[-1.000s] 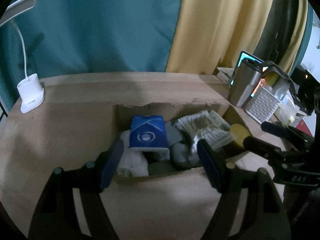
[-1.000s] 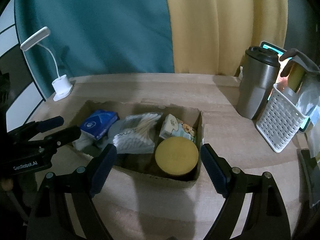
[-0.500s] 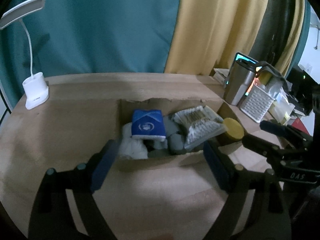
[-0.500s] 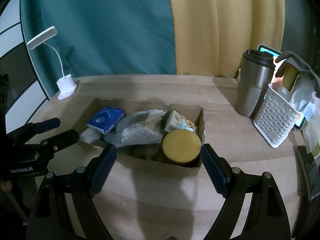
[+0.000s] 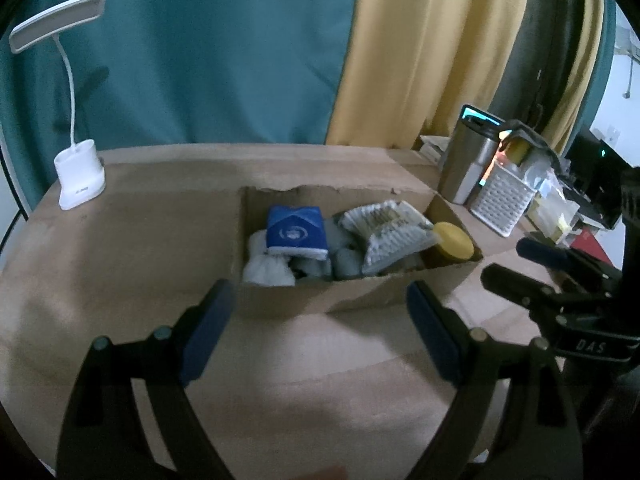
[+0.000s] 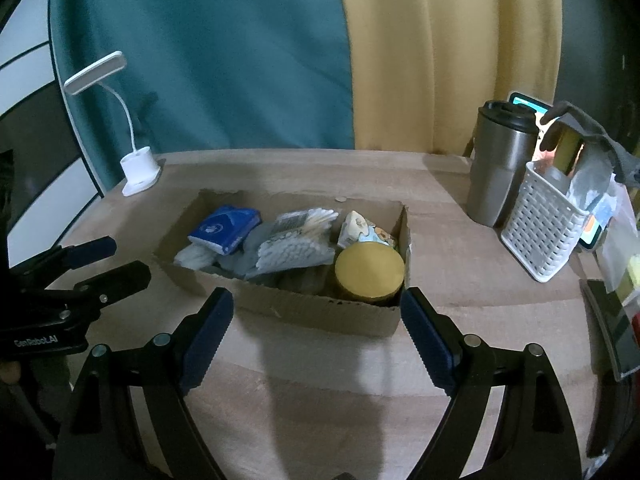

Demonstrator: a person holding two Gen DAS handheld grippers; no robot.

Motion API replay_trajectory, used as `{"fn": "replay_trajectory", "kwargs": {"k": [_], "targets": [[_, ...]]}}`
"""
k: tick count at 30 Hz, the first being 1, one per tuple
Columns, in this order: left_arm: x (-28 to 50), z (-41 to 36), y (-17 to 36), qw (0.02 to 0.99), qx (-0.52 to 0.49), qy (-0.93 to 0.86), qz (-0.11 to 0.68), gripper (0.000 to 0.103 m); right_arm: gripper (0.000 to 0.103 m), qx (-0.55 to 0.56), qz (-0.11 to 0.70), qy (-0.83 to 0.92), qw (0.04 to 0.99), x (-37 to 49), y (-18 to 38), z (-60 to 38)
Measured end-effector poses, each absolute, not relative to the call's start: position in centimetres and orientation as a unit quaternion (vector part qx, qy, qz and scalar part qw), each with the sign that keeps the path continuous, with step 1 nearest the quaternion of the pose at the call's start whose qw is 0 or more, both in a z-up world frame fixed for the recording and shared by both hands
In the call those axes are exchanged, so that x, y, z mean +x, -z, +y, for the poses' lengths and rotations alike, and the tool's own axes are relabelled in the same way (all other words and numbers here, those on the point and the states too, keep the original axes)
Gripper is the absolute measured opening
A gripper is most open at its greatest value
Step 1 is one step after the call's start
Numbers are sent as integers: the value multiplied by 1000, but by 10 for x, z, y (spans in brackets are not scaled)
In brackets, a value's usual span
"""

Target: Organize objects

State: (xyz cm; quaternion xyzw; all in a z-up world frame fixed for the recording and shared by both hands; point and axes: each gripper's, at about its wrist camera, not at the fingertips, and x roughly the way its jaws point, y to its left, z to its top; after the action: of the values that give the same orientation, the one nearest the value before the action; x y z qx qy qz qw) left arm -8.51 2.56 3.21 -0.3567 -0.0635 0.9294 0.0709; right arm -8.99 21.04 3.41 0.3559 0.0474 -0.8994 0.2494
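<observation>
Right wrist view, left to right. At far left I see my left gripper (image 6: 86, 266), jaws spread and empty; upper left, a white desk lamp (image 6: 138, 168). Centre: the cardboard box (image 6: 320, 312) on the table (image 6: 320, 380) holds a blue tissue pack (image 6: 224, 229) and a cotton-swab bag (image 6: 296, 246), both probably soft and light, best pinched across their width, and a yellow-lidded jar (image 6: 369, 272), likely rigid, tight against the right wall. My right gripper (image 6: 316, 336) stands spread, empty, before the box. Right: tumbler (image 6: 498, 168) and white basket (image 6: 544, 232) crowd that edge; bare table lies in front.

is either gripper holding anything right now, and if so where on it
Nothing is held. The left gripper and right gripper are both open and empty, short of the box.
</observation>
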Motion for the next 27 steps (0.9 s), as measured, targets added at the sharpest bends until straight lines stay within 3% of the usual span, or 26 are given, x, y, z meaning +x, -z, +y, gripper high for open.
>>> {"fn": "replay_trajectory", "kwargs": {"k": [15,18,27], "targets": [[-58,23,-32,63,-357,-930,-67,89,88,348,51,902,252,-64,-37,212],[-52,24,-31,58,-357,-930,-64,97,88,347,52,902,252,-60,-36,212],[-37,19,-30,54,-357,-930,-72,97,88,342,50,905,248,-44,-34,216]]}}
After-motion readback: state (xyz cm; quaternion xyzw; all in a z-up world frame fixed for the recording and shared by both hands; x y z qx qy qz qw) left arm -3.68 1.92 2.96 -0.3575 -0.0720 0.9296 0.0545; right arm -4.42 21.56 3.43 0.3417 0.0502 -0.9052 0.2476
